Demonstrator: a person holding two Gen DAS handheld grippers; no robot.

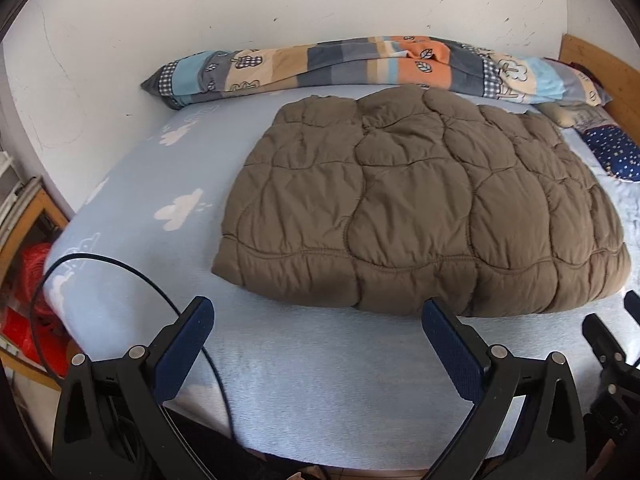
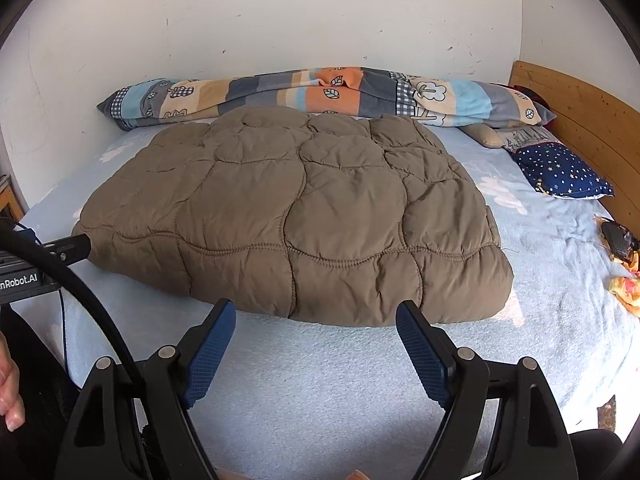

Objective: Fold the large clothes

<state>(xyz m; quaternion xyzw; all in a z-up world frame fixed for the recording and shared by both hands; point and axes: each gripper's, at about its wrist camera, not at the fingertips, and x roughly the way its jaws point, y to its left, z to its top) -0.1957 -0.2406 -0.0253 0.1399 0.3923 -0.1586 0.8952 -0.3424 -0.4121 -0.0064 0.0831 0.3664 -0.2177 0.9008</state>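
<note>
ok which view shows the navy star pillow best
The right wrist view: the navy star pillow lies whole and unobstructed near the wooden headboard. In the left wrist view the pillow sits at the frame's right edge, partly cut off.

White plaster wall [image 2: 280,20] behind the bed, scuffed and marked, daylight, no window in view. Bed has a light-blue cloud-print sheet [image 2: 360,380], a wooden headboard [image 2: 580,120] at the right end, and a rolled striped blanket [image 2: 300,92] lying along the wall with a navy star-print pillow [image 2: 564,174] near the headboard. A wooden frame with red items [image 1: 36,312] sits off the bed's left edge.
</note>
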